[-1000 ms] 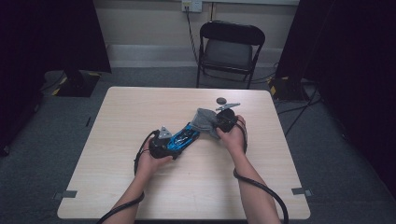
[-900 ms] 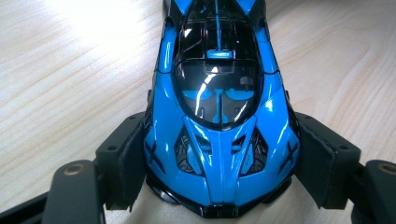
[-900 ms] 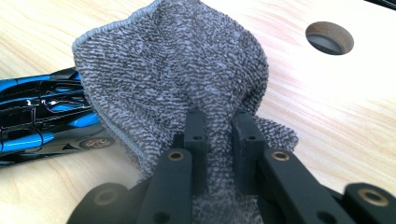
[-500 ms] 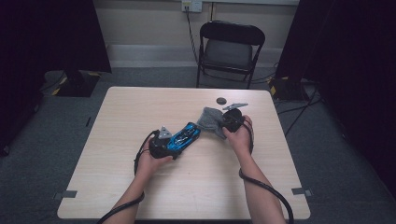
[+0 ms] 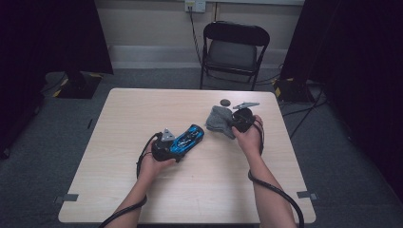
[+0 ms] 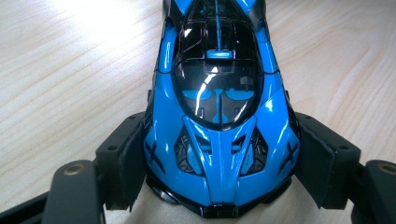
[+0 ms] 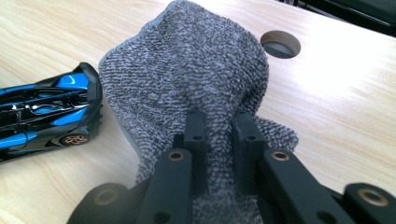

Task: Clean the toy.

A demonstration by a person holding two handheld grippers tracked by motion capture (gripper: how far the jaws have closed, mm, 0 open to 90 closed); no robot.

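On the pale wooden table [image 5: 119, 190] a person works with a gripper in each hand. The left gripper [image 5: 167, 148] sits a little left of the table's middle, and its jaws are clamped on a blue and black toy car [image 5: 187, 139]. In the left gripper view the two black pads [image 6: 126, 158] press against the sides of the car [image 6: 219, 140] at the end closest to the camera, one on each flank, and the car's length runs away from the gripper across the table top. The car stands on its wheels on the wood, with its glossy roof and dark window facing up.

The right gripper [image 5: 234, 124] is at the right, toward the far edge of the table. Its jaws are pinched together on a grey cloth [image 5: 219, 121]. In the right gripper view a fold of the cloth [image 7: 187, 79] is squeezed between the two narrow jaws, and the rest bunches up in a hump beyond them, with a loose edge trailing down on the near right side. The cloth lies just to the right of the car's far end [image 7: 51, 112]; a narrow strip of bare wood shows between them, so they are close but apart.

Beyond the cloth a small round hole [image 7: 280, 44] is cut in the table top near its far edge. A black folding chair [image 5: 234, 50] stands on the grey floor past the table.
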